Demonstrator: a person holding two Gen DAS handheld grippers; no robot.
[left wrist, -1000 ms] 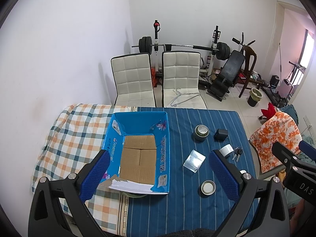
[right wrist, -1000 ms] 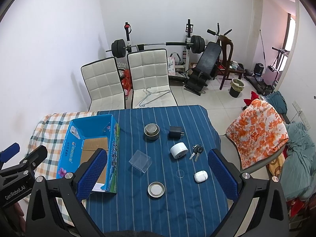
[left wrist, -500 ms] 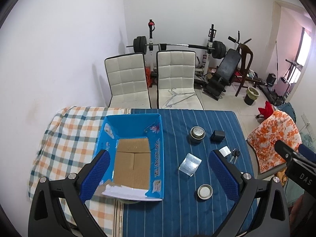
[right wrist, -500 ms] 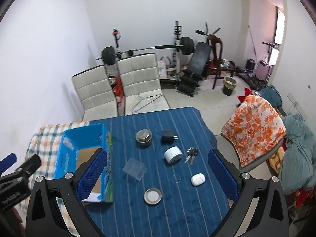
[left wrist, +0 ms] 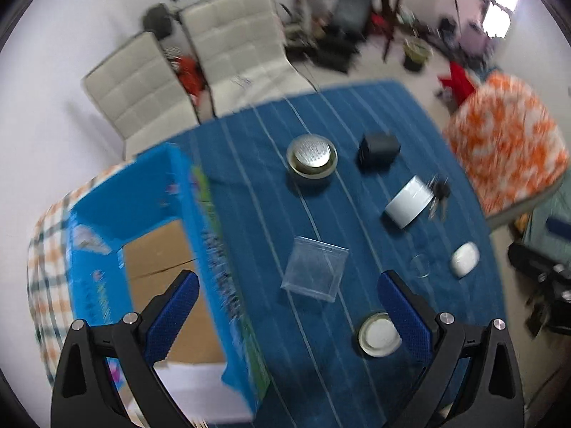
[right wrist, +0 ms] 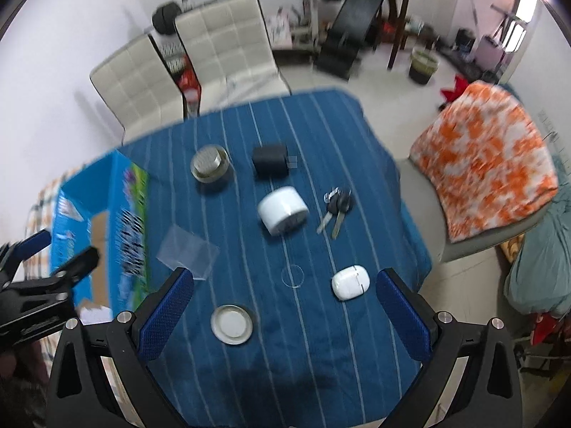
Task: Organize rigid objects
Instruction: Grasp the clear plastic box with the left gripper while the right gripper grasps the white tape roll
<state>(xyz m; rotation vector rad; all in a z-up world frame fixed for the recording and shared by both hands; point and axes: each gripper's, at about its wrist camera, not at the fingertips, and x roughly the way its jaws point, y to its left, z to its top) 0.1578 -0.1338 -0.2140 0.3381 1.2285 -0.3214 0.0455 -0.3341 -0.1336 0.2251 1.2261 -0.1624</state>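
An open blue cardboard box (left wrist: 200,214) stands at the table's left, also in the right wrist view (right wrist: 125,214). On the blue striped cloth lie a clear plastic box (left wrist: 316,267), a round metal tin (left wrist: 312,157), a black charger (left wrist: 378,149), a white roll (right wrist: 283,210), keys (right wrist: 335,210), a white earbud case (right wrist: 349,281) and a small round lid (right wrist: 232,324). My left gripper (left wrist: 289,314) is open and empty above the box edge and clear box. My right gripper (right wrist: 285,310) is open and empty above the lid and earbud case.
Two white chairs (right wrist: 200,60) stand behind the table. A chair with an orange patterned cover (right wrist: 489,157) is at the right. Gym equipment (right wrist: 349,35) fills the back of the room. A checked cloth (left wrist: 46,249) lies under the box.
Both grippers have dropped closer to the table and tilted down, so the objects look larger. The views are blurred by motion. Nothing was taken hold of.
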